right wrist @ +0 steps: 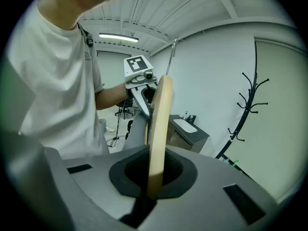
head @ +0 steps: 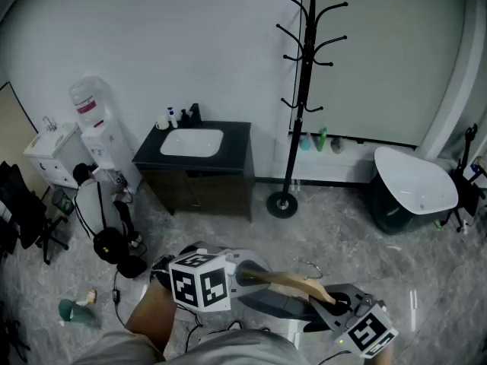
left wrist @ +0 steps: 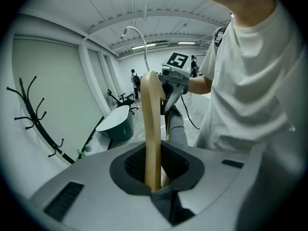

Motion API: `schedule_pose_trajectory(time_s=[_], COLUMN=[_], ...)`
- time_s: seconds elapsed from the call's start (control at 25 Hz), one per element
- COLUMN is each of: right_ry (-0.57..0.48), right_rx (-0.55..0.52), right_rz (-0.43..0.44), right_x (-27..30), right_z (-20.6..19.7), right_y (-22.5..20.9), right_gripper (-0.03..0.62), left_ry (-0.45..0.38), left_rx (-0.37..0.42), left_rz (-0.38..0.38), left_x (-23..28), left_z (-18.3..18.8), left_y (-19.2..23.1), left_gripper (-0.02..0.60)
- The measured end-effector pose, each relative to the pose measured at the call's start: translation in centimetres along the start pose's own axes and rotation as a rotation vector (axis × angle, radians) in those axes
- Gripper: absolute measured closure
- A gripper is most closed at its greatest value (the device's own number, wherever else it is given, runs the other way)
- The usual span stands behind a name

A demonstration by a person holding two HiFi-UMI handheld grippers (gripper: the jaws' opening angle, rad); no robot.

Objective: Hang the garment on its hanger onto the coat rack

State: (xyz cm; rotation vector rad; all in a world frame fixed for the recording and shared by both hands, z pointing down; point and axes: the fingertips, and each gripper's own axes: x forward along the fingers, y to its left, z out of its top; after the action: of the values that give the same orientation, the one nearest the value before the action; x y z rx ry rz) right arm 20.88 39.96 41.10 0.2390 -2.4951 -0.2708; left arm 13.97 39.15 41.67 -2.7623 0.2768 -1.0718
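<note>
**Left tongs [head: 255,277] and right tongs [head: 335,304] both clamped on the hanger [head: 297,286]**

Low in the head view, just in front of the person's light shirt [head: 228,350], the two tongs hold a pale wooden hanger between them, one at each end. In the left gripper view the bar runs straight up out of the closed pads; the right gripper view shows the same at the other end. The hanger's metal hook [head: 309,265] points away from the person. A dark grey garment [head: 280,304] hangs from the bar, above the marbled floor [head: 342,234]. The black coat rack [head: 303,90] stands upright against the white wall, well apart from the hanger, its prongs bare. It stands just right of a dark washbasin cabinet [head: 199,175].
</note>
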Motion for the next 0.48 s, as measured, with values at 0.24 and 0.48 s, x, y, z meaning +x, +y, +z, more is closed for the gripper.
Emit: schedule_pose_trajectory(time_s=[0.24,0.48], right_ry=[0.000,-0.003], right_rx=[0.002,0.006], right_rz=[0.004,0.020], right_x=[-0.5,-0.8], right_z=[-0.8,-1.3], right_y=[-0.5,-0.6], right_gripper=[0.579,0.579], left_ry=[0.007,0.013], left_rx=[-0.006,-0.018], left_rz=[-0.003,-0.008], left_x=[0.9,1.4], left_z=[0.3,0.5], left_y=[0.2,0.1], left_gripper=[0.534,0.534])
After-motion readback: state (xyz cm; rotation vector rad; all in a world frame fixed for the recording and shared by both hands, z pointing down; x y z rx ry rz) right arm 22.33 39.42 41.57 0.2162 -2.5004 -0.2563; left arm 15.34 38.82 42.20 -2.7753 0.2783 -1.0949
